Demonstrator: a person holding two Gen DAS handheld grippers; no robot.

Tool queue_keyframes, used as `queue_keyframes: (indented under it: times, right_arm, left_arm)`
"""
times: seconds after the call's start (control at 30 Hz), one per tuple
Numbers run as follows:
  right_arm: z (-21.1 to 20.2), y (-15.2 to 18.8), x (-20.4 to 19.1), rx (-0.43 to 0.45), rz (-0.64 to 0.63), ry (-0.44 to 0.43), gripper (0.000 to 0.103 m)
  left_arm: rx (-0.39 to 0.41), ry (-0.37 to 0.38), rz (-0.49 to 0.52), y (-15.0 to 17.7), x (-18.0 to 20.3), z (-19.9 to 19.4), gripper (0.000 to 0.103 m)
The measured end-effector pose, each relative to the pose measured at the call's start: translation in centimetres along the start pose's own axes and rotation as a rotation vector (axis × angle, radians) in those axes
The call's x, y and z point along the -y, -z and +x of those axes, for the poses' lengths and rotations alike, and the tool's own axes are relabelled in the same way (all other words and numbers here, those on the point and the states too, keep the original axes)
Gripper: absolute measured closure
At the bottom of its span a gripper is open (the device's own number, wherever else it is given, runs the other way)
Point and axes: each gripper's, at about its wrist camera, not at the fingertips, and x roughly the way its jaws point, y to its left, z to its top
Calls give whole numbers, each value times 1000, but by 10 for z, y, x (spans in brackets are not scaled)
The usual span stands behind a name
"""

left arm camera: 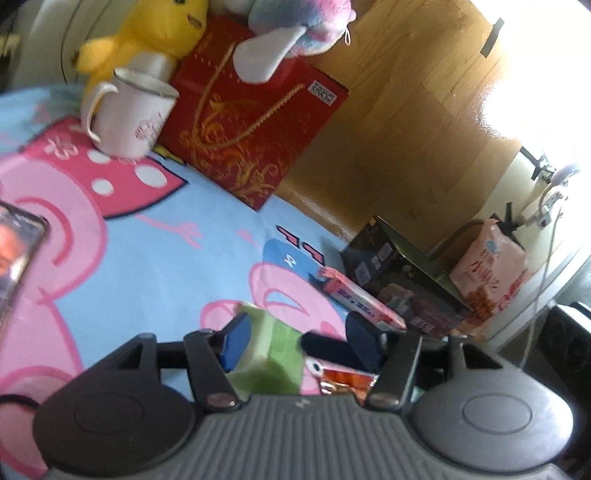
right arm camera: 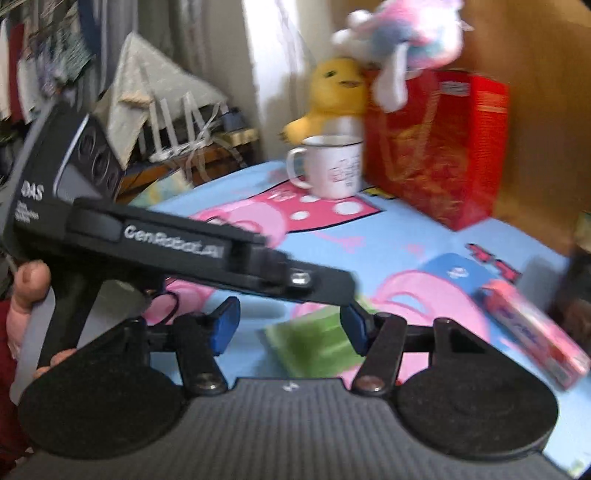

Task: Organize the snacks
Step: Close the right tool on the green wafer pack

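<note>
A green snack packet point(left arm camera: 273, 354) lies on the cartoon tablecloth point(left arm camera: 147, 266) between the pads of my left gripper point(left arm camera: 299, 339). It rests against the left pad, with a gap to the right pad, so the jaws stand open. An orange foil packet point(left arm camera: 347, 382) lies just under the right finger. In the right wrist view, the same green packet point(right arm camera: 314, 343) lies between the spread pads of my open right gripper point(right arm camera: 290, 325), nearer the right one. The left gripper point(right arm camera: 343, 291), held by a hand point(right arm camera: 26, 295), crosses that view with its tip over the packet.
A pink box point(left arm camera: 358, 299), a dark box point(left arm camera: 402, 280) and a pink snack bag point(left arm camera: 487, 273) sit at the table's right edge. At the back stand a white mug point(left arm camera: 129, 114), a red gift bag point(left arm camera: 251, 122) and a yellow plush point(left arm camera: 147, 33). A dark packet point(left arm camera: 18, 251) lies far left.
</note>
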Motion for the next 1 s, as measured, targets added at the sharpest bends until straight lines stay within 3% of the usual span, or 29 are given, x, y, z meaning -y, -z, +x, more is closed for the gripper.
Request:
queue_keyframes:
  times: [0.13,0.33,0.5,0.57,0.63,0.87,1.0]
  right_arm:
    - [19,2,-8,-50,-25,-42,40]
    - [-2,-2,1,24,-29,18,38]
    - [5,10,21,-44,35,93,24]
    - [15,15,23,-99,38,100,24]
    - [24,18,19,-113,3,129,23]
    - [12,24,6,-77,-54,140,56]
    - [-6,37,-3,-46,-45,155,59]
  left_arm:
    - [38,-28,-8,-2,-6,-13,46]
    - [42,-77,7,-6,-9,-12,46]
    - [-16,-160,105,8,6,16,47]
    - [-61,-176,128,17,9,28,55]
    - [-49,-174,161,23,13,29,63]
    - [-57,-193,161,31,29,23,66]
    - [-65,-174,174,47,44,11,67]
